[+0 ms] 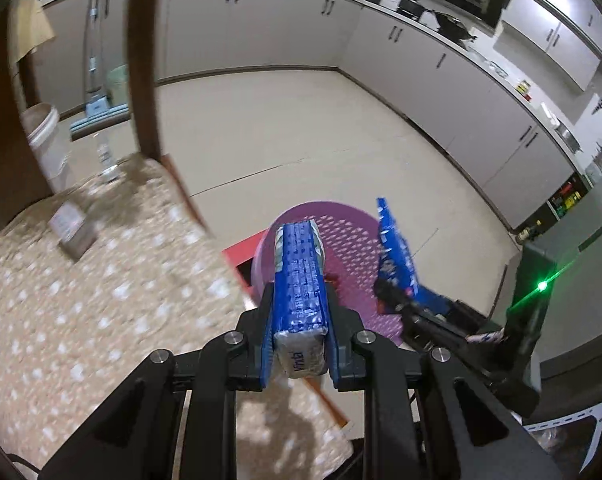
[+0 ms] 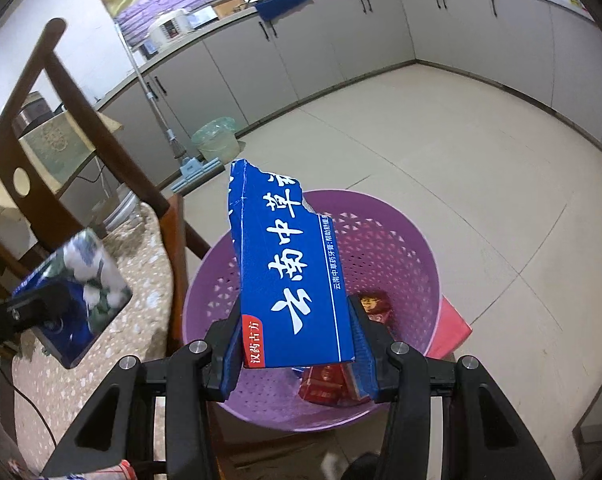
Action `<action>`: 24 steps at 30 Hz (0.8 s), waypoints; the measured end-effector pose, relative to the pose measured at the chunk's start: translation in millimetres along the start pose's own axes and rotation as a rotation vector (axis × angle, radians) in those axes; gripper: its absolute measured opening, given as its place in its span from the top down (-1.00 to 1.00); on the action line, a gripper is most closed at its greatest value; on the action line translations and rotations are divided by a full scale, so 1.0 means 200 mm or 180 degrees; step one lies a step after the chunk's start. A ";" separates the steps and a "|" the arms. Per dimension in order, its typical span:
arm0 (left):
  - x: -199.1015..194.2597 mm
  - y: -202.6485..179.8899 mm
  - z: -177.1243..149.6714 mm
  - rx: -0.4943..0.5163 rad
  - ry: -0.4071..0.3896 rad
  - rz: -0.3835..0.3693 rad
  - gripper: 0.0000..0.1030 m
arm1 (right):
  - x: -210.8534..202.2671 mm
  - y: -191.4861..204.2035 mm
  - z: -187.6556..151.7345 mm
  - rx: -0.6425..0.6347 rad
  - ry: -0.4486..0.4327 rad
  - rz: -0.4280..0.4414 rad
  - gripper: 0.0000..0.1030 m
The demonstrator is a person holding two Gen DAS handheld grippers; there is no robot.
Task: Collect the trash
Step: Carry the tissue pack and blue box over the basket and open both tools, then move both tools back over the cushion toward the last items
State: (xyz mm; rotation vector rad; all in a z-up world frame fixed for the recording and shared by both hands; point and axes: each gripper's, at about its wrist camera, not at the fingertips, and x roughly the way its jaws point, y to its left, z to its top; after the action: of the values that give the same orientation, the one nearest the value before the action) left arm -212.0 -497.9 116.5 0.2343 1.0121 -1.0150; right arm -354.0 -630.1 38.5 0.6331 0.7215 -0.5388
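My left gripper (image 1: 299,296) is shut on a blue Vinda tissue pack (image 1: 301,264), held over the table's edge just short of the purple basket (image 1: 341,236). In the right wrist view that pack (image 2: 89,280) hangs at the left over the table. My right gripper (image 2: 297,308) is shut on a torn blue toothpaste box (image 2: 285,264), right above the purple perforated basket (image 2: 405,248). The same box (image 1: 395,252) shows to the right in the left wrist view. Red packets (image 2: 327,384) lie on the basket's bottom.
The table with a speckled cloth (image 1: 101,288) carries a small box (image 1: 73,232) and a clear bottle (image 1: 107,160). A dark wooden chair (image 2: 61,92) stands beside it. The basket rests on a red stool (image 2: 455,326). A mop (image 2: 169,132) and a green bin (image 2: 215,138) stand by the cabinets.
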 end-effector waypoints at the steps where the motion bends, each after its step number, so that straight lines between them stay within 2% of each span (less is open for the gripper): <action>1: 0.02 -0.02 0.01 0.0031 -0.0010 -0.0029 0.61 | 0.00 -0.01 0.00 0.0024 0.0005 -0.0001 0.02; 3: 0.05 -0.05 0.04 0.0071 -0.0004 -0.0116 0.38 | 0.01 -0.03 0.01 0.0090 0.0007 -0.0027 0.00; 4: 0.06 -0.05 0.05 0.0066 0.0004 -0.0126 0.02 | 0.03 -0.03 0.02 0.0126 0.0003 -0.0054 0.00; 5: 0.06 -0.05 0.05 0.0052 -0.0020 -0.0112 -0.25 | 0.03 -0.04 0.03 0.0172 -0.0002 -0.0084 -0.08; 6: 0.05 -0.04 0.05 0.0039 -0.0062 -0.0098 -0.29 | 0.03 -0.05 0.03 0.0215 -0.0006 -0.0102 -0.21; 7: 0.04 -0.03 0.04 0.0040 -0.0093 -0.0075 -0.29 | 0.02 -0.05 0.03 0.0242 -0.0023 -0.0106 -0.23; 16: -0.10 0.14 -0.12 -0.0160 -0.0195 0.0221 -0.30 | 0.03 0.06 0.05 0.0062 -0.0071 -0.0046 -0.24; 19: -0.18 0.22 -0.18 -0.0264 -0.0305 0.0423 -0.43 | 0.03 0.16 0.04 -0.0075 -0.0171 0.0002 -0.29; 21: -0.23 0.28 -0.23 -0.0324 -0.0373 0.0568 -0.59 | 0.01 0.23 0.03 -0.0197 -0.0295 0.0041 -0.34; 24: -0.29 0.42 -0.32 -0.0478 -0.0356 0.0704 -0.60 | 0.01 0.35 -0.01 -0.0431 -0.0412 0.0111 -0.47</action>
State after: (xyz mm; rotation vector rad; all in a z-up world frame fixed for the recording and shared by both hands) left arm -191.9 -378.9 104.7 0.1600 0.9335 -0.7400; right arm -307.5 -581.0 60.2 0.4794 0.6182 -0.4898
